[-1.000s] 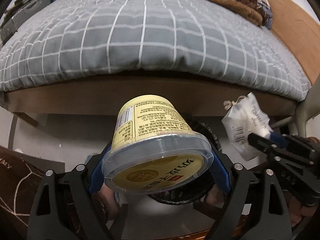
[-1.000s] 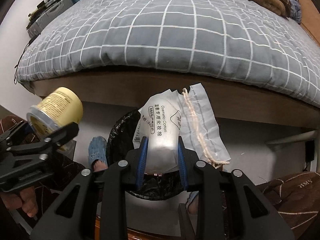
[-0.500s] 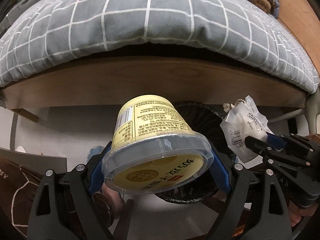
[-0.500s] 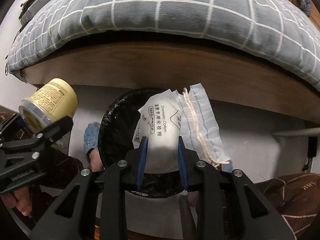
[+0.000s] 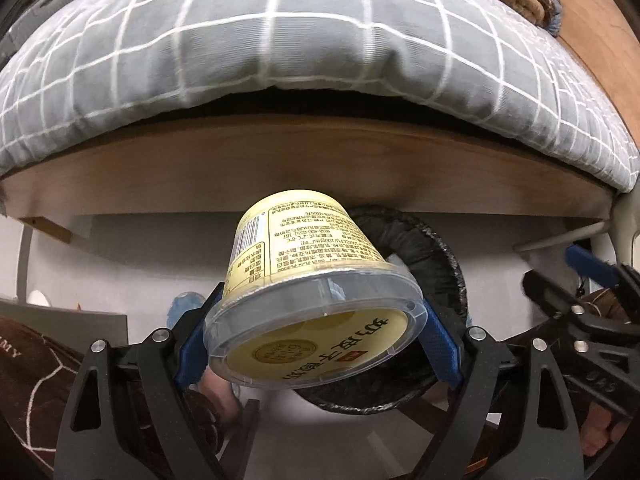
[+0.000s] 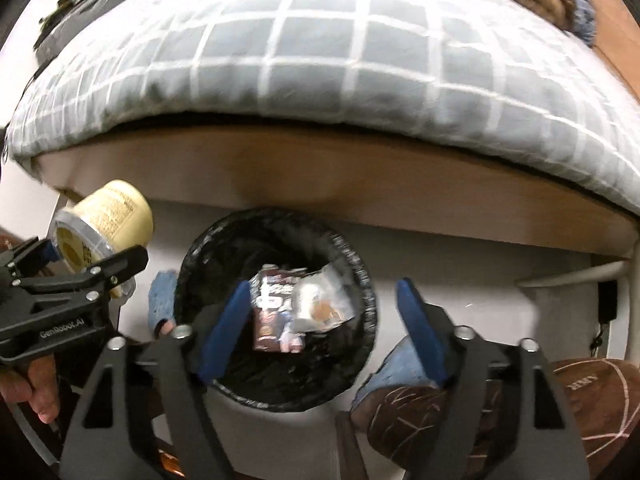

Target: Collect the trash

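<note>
Left tongs (image 5: 316,340) are clamped on the yellow cup (image 5: 308,280) at its clear lid, blue pads (image 5: 438,354) on both sides of the rim. I'm holding the cup tilted, lid toward the camera, base pointing at the bed frame (image 5: 320,168). From the left wrist view the cup sits in front of the bin (image 5: 436,264) and covers its left part; from the right wrist view the cup (image 6: 106,228) is left of the bin (image 6: 276,312) rim, apart from it, not over the opening.

Right tongs (image 6: 320,328) are spread wide with nothing between the pads, hovering over the bin mouth. Right wrist view is motion-blurred.

Inside the bin, on the black liner: a white packet (image 6: 320,304) and a dark brown carton (image 6: 272,312), lying side by side, touching or nearly so. Blur hides more detail.

The bin stands on the floor just in front of the bed frame, under the edge of the grey checked duvet (image 6: 320,60). Blue slippers (image 6: 162,300) are on either side of the bin, one to its left, one to its lower right. My hand (image 6: 36,388) is on the left tongs' grip, far left of the bin.
</note>
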